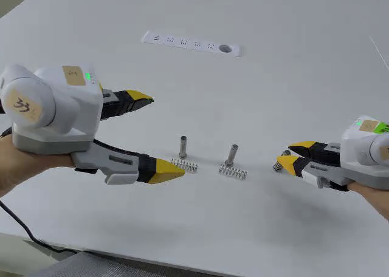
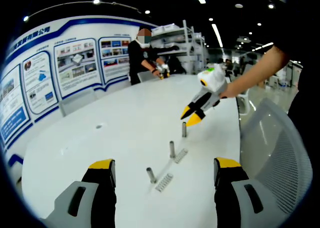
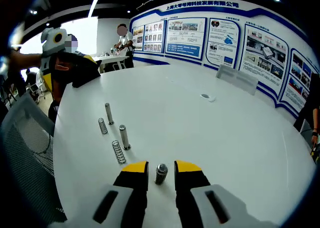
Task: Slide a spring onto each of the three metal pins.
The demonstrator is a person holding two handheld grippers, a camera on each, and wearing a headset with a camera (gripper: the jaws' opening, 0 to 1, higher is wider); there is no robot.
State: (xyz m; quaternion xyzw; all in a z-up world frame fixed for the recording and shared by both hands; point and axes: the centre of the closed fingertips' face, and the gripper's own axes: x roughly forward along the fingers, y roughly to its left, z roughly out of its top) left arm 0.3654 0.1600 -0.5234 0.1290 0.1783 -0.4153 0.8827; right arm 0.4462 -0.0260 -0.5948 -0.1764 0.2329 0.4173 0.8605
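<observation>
A wide white desk (image 1: 273, 76) carries the work. The left gripper (image 1: 155, 134), white-bodied with black, yellow-tipped jaws, hovers at the left with its jaws spread far apart and nothing between them. The right gripper (image 1: 294, 154), of the same make, sits low at the right. Its jaws stand a narrow gap apart on either side of a short grey metal pin (image 3: 161, 167). This pin appears to wear a coiled steel spring (image 3: 160, 178) already, and the jaws do not look clamped on it. A long white power strip (image 1: 191, 44) lies well beyond.

Between the grippers a second grey pin (image 1: 183, 146) and a third grey pin (image 1: 231, 154) stand upright and bare. A loose silver spring (image 1: 184, 165) and another loose spring (image 1: 233, 172) lie on the desk just beside their feet.

Judging from this, one pin of three is done. The next move calls for pinching a loose spring, turning it upright and lowering it over a pin top.

In the head view the right-hand pin is half hidden by the jaw tips, so how far its spring is seated is hard to tell.
</observation>
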